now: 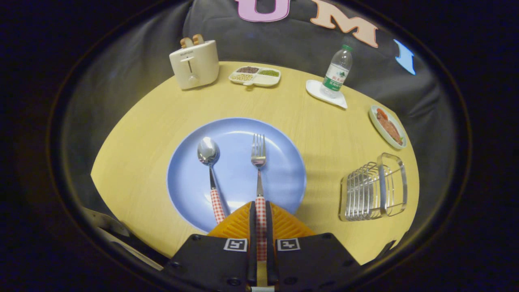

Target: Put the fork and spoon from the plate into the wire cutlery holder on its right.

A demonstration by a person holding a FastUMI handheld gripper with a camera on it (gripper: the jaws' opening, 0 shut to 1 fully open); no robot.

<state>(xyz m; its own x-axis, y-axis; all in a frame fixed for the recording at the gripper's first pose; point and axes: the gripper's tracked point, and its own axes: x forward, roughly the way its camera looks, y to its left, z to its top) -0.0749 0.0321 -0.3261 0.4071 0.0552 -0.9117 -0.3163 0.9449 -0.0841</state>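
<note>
**A:** A round wooden table point(162, 121) under the booth's dark cloth; at its middle a blue plate point(237, 134), fork point(258, 156) and spoon point(208, 152) lying side by side on it, bowls and tines pointing away; which step is this?

**B:** The first pick, by the look of it; the gripper point(261, 211) has its fingers drawn in close on either side of the fork's checked handle, and they appear to press on it, though the contact is hard to make out at this angle; the spoon lies untouched just left of the fingers.

**A:** And next?

**B:** A lift clear of the plate's rim, then a swing right to the wire cutlery holder point(373, 188), which stands near the table's edge; bare wood lies between plate and holder; the small dish point(388, 126) beyond it, the bottle point(337, 71), the divided tray point(255, 76) and the toaster point(194, 64) all sit well apart at the far side.
</note>
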